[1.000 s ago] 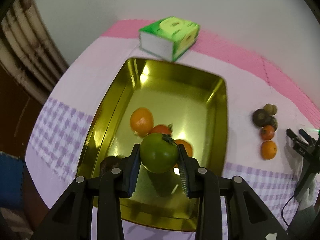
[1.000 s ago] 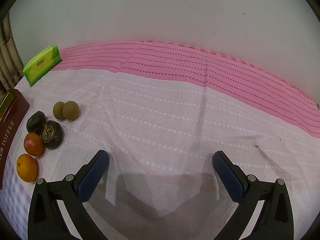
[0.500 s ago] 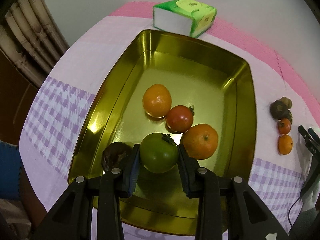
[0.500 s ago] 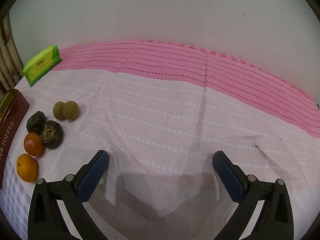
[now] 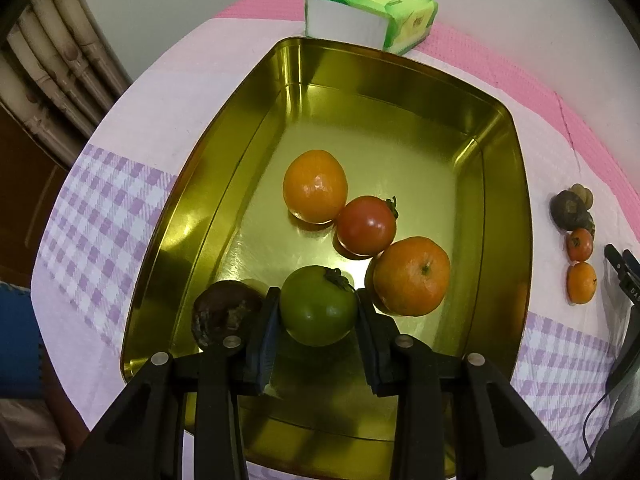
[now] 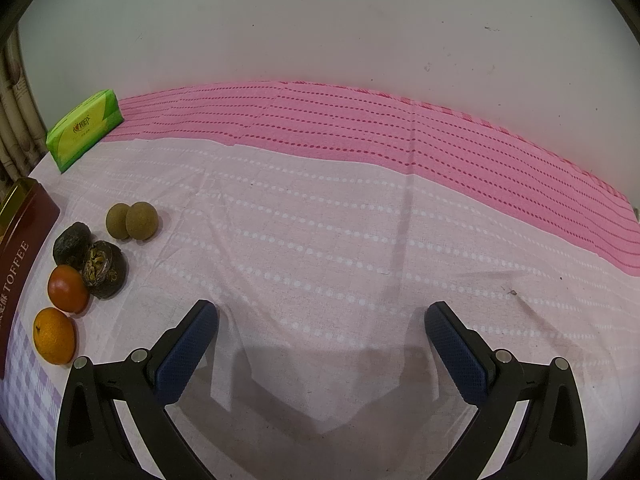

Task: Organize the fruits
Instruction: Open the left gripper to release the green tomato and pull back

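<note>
Over the gold tin tray (image 5: 500,184), left wrist view: far half of the floor bare, walls raised on all sides. Near half crowded. Left gripper (image 5: 318,312) points steeply down, jaws narrow, clamped on a green tomato (image 5: 318,306) low over the tray floor; whether the tomato touches the floor cannot be told. Dark wrinkled fruit (image 5: 224,314) just beside the left finger's outer face. Large orange (image 5: 412,276) just beside the right finger, touching a red tomato (image 5: 366,224), which touches a second orange (image 5: 315,186) farther in. Little room either side of the fingers; open room only toward the far wall. Green tissue pack (image 5: 368,16) beyond the tray's far edge, close to it. Tablecloth (image 5: 120,152) pale pink, lilac check near, pink band far. To the right of the tray, a short row of small fruit on the cloth.

Right wrist view: right gripper (image 6: 320,336) jaws wide, nothing between them, angled down above bare cloth with its shadow under it. Broad open cloth ahead and right, up to the pink band and the wall. Left side: small orange (image 6: 54,336), small red fruit (image 6: 68,288), two dark fruits (image 6: 90,256) touching, two brown-green round fruits (image 6: 132,220) touching. Tray's outer wall at the far left edge reads TOFFEE.
</note>
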